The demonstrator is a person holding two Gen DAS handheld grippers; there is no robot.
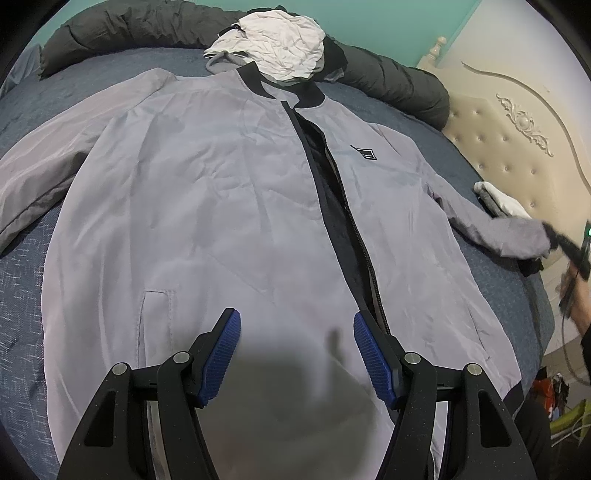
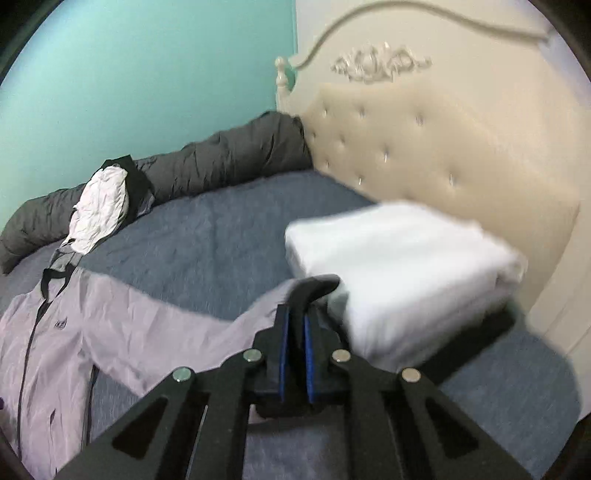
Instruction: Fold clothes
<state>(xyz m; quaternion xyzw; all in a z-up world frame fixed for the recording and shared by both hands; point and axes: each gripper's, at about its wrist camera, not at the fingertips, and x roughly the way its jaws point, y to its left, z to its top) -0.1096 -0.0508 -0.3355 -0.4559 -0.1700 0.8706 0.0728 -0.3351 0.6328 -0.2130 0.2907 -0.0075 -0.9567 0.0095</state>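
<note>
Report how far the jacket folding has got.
Done: the grey jacket lies spread flat, front up, on the bed. In hand: the right gripper is shut on the black cuff of one sleeve. The left gripper hangs open above the hem. Left: every fold.

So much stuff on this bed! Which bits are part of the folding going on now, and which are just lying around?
In the job:
- grey jacket, spread flat
- its sleeve cuff, pinched in the right gripper
- left gripper, open over the hem

Lying about:
- crumpled white garment
- dark duvet
- folded white stack
</note>
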